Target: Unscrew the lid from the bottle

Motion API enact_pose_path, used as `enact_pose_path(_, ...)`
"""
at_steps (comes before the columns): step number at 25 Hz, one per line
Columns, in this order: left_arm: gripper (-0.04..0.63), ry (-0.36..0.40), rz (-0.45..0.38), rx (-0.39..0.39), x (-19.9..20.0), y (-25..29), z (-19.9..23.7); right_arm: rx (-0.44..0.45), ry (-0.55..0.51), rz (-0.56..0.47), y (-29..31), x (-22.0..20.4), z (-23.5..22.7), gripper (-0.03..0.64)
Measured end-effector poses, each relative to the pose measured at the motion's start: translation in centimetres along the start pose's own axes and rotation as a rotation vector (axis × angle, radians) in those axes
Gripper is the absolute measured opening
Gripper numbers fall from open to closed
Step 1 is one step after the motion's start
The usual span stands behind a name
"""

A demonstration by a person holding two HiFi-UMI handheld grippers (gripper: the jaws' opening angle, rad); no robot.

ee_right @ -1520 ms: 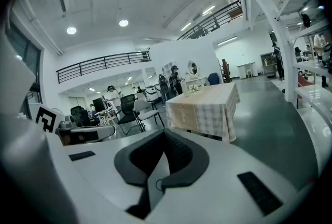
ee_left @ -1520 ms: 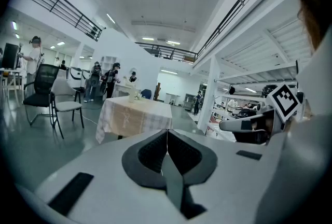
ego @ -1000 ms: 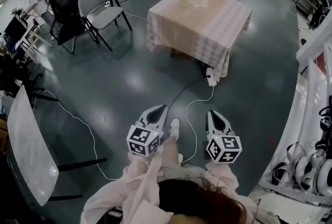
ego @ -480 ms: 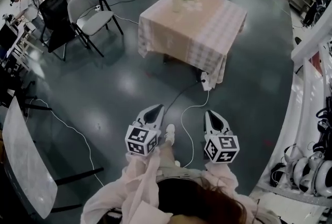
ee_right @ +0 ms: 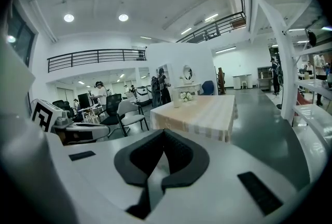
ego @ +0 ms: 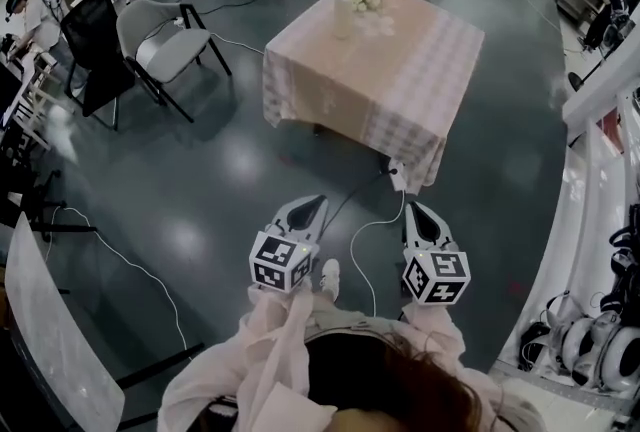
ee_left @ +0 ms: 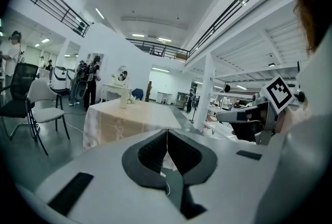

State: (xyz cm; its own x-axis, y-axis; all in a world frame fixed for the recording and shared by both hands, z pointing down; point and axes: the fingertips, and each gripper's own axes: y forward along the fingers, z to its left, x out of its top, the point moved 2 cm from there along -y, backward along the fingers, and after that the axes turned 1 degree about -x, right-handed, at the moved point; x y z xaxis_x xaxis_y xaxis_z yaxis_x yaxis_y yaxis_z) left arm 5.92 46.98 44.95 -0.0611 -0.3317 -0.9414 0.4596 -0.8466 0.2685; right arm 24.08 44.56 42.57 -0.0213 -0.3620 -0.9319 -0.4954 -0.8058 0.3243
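Your left gripper (ego: 312, 208) and right gripper (ego: 415, 213) are both closed and empty; the bottle (ego: 344, 18), probably that pale upright thing at the far side of the table (ego: 400, 65), stands well ahead, slightly nearer the left.

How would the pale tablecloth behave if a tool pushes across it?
The tablecloth hangs draped down the sides, so it is probably floppy and would bunch up rather than slide whole. The tall pale container standing on it might then tip.

Cloth-covered table (ego: 385, 70) on grey floor (ego: 200, 180)
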Motion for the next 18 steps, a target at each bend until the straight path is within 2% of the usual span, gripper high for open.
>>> enact_pose_path(11, 0.028, 0.02, -0.007, -0.029, 3.4, 6.0, 7.3, 0.004, -0.004, 0.004, 10.1, 2.8, -0.3, 0.014)
enact_pose_path(18, 0.028, -0.005, 0.029, -0.016, 2.4, 6.5, 9.1, 0.013, 0.013, 0.034, 12.4, 2.6, -0.3, 0.012)
